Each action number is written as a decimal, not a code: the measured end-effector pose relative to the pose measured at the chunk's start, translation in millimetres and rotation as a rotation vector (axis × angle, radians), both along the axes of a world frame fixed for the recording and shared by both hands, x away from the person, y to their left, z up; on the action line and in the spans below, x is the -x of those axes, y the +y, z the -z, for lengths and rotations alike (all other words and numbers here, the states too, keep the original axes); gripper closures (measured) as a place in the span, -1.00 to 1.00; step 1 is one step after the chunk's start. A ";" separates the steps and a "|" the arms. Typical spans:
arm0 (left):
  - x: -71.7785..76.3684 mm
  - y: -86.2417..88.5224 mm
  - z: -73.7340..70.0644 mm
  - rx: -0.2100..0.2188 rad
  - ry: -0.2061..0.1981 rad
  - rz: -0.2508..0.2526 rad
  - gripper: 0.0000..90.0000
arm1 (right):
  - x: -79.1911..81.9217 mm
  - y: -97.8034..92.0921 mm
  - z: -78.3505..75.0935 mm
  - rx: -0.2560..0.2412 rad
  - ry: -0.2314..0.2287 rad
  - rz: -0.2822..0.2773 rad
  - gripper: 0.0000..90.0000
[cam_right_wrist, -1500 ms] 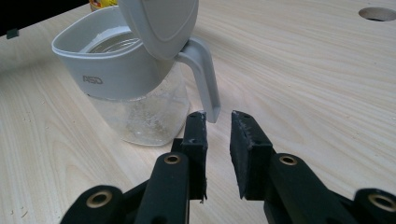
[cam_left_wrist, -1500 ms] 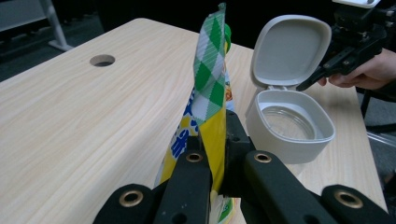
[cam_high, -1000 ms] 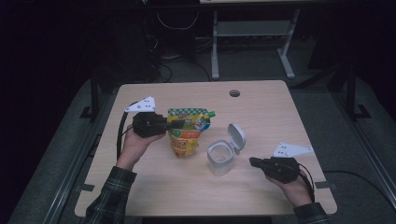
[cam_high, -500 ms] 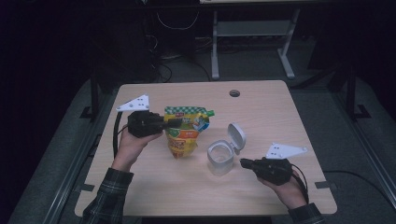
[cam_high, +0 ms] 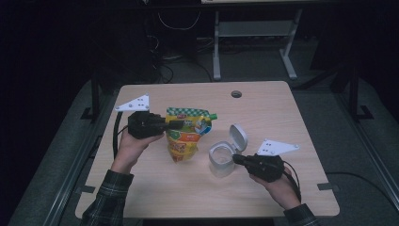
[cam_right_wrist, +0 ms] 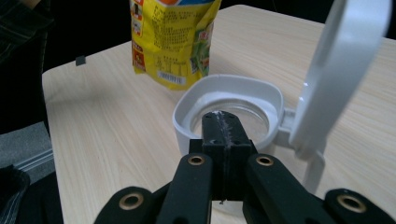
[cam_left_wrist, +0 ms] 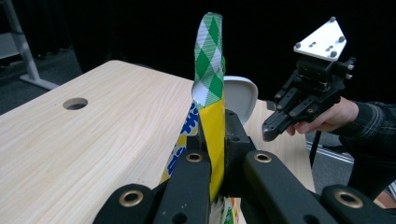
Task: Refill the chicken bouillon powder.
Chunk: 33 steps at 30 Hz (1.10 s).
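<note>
A yellow-and-green snack pouch (cam_high: pixel 186 137) hangs upright over the table, its bottom edge near the wood. My left gripper (cam_high: pixel 178 125) is shut on its green-checked top edge (cam_left_wrist: pixel 208 60); in the left gripper view the jaws of that gripper (cam_left_wrist: pixel 215 122) pinch the yellow film. A clear container (cam_high: pixel 220 159) with a white rim stands to the pouch's right, its hinged lid (cam_high: pixel 239 137) flipped up. My right gripper (cam_high: pixel 237 159) is shut with nothing in it, its tips (cam_right_wrist: pixel 223 125) right at the container's near rim (cam_right_wrist: pixel 196 100). The pouch (cam_right_wrist: pixel 173 37) hangs beyond.
The wooden table (cam_high: pixel 263 103) has a round cable hole (cam_high: pixel 236 94) at the back. The open lid (cam_right_wrist: pixel 336 70) rises just right of my right gripper. Dark floor and a white desk frame (cam_high: pixel 254 33) lie behind the table.
The left gripper has carried the pouch a little up and away from the person. The right gripper has moved left, up to the container's rim.
</note>
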State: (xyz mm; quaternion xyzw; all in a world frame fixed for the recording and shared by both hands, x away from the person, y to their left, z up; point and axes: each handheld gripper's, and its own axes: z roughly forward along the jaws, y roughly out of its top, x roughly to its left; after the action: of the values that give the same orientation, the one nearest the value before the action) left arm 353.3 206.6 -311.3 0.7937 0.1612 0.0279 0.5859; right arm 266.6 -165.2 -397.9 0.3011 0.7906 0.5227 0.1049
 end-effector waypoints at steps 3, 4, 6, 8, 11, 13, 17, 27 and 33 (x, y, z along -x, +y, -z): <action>1.3 -0.2 -1.7 0.008 0.000 0.005 1.00 | -2.2 7.5 -2.3 0.007 -0.013 0.003 1.00; 1.6 -0.2 -2.2 0.012 0.000 0.007 1.00 | -2.8 11.3 -3.3 0.011 -0.016 0.002 1.00; 2.1 -0.1 -3.1 0.013 -0.002 0.012 1.00 | -4.1 16.7 -4.3 0.017 -0.026 -0.002 1.00; 2.7 -0.5 -3.7 0.014 -0.003 0.015 1.00 | -5.6 22.9 -4.8 0.026 -0.032 -0.005 1.00; 3.3 -1.3 -4.2 0.018 -0.001 0.022 1.00 | -8.7 30.2 -5.1 0.032 -0.037 -0.002 1.00; 3.7 -1.3 -5.0 0.014 -0.002 0.025 1.00 | -10.9 34.2 -5.9 0.032 -0.036 0.008 1.00; 4.2 -2.0 -5.5 0.022 -0.001 0.030 1.00 | -15.2 42.2 -8.5 0.032 -0.040 0.034 1.00; 7.2 -2.3 -9.3 0.038 0.000 0.045 1.00 | -28.9 65.1 -10.3 0.047 -0.056 0.084 1.00; 9.7 -5.4 -12.3 0.035 -0.010 0.054 1.00 | -31.9 73.5 -12.2 0.051 -0.063 0.083 1.00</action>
State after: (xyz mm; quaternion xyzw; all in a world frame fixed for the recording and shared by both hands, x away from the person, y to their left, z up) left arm 343.6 201.2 -299.0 0.7873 0.1372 0.0130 0.6010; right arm 298.5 -91.7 -385.7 0.3145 0.7867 0.5069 0.1589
